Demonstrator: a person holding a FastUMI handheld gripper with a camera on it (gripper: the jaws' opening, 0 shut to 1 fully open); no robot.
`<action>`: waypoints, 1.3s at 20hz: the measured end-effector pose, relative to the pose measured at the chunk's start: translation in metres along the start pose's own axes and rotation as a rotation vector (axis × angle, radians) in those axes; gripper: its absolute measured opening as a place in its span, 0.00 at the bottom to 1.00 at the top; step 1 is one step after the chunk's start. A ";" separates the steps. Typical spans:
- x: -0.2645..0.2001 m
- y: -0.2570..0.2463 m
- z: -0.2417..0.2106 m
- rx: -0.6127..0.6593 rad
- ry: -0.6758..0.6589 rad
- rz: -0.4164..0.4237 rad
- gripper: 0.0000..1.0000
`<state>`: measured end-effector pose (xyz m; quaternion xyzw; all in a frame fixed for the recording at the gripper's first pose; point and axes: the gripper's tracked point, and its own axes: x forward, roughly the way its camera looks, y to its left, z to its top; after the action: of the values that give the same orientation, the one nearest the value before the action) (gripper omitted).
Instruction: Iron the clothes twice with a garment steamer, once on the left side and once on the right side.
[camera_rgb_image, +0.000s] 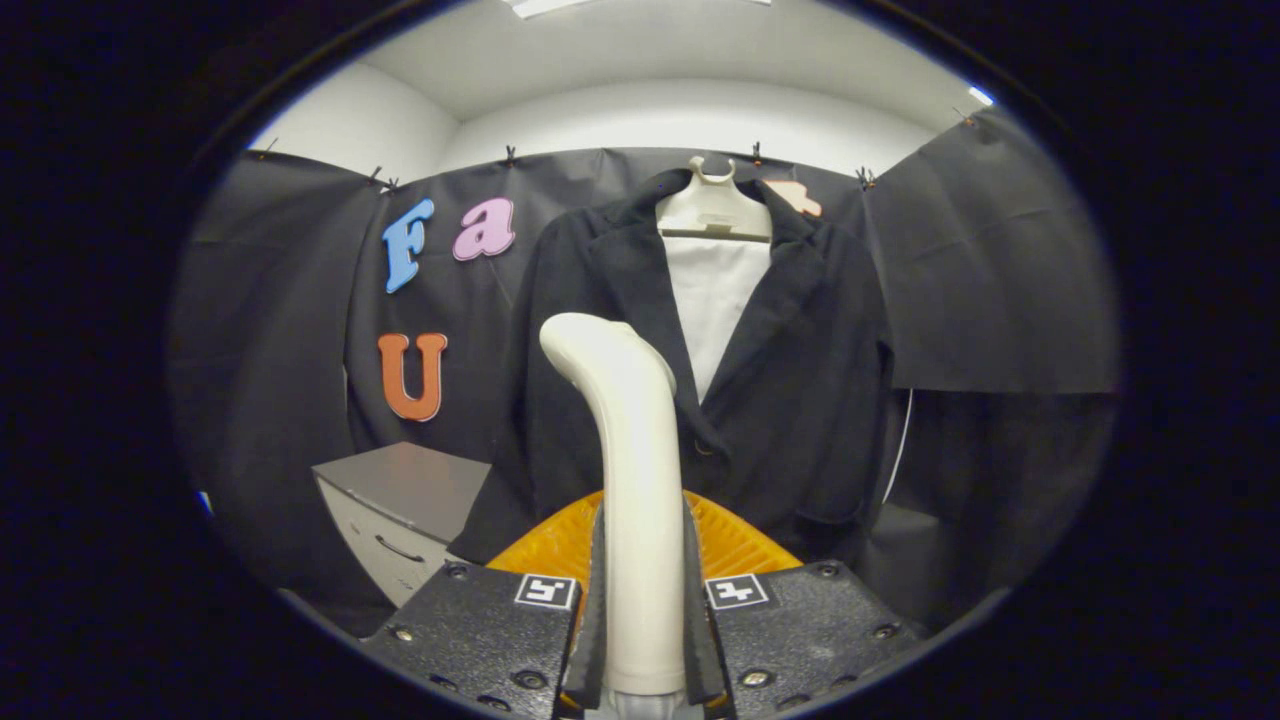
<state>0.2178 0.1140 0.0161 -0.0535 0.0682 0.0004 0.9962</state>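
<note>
A cream garment steamer stands upright between my fingers, its curved head bending left at the top. My gripper is shut on the steamer's handle, both fingers pressing its sides. Beyond the steamer hangs a black jacket on a white hanger, with a white panel showing in its open front. The steamer's head sits in front of the jacket's left half, near the lapel; whether it touches the cloth I cannot tell. An orange ribbed base lies just behind the fingers, below the jacket's hem.
A grey drawer cabinet stands low to the left of the jacket. Black cloth walls close in behind and on both sides. A thin white cord hangs at the jacket's right edge.
</note>
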 end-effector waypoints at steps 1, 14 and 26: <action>-0.001 -0.001 -0.007 -0.007 0.010 -0.005 0.34; -0.011 -0.013 -0.115 -0.035 0.189 -0.072 0.34; -0.019 -0.017 -0.201 -0.074 0.352 -0.092 0.34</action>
<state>0.1722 0.0761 -0.1772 -0.0922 0.2388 -0.0522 0.9653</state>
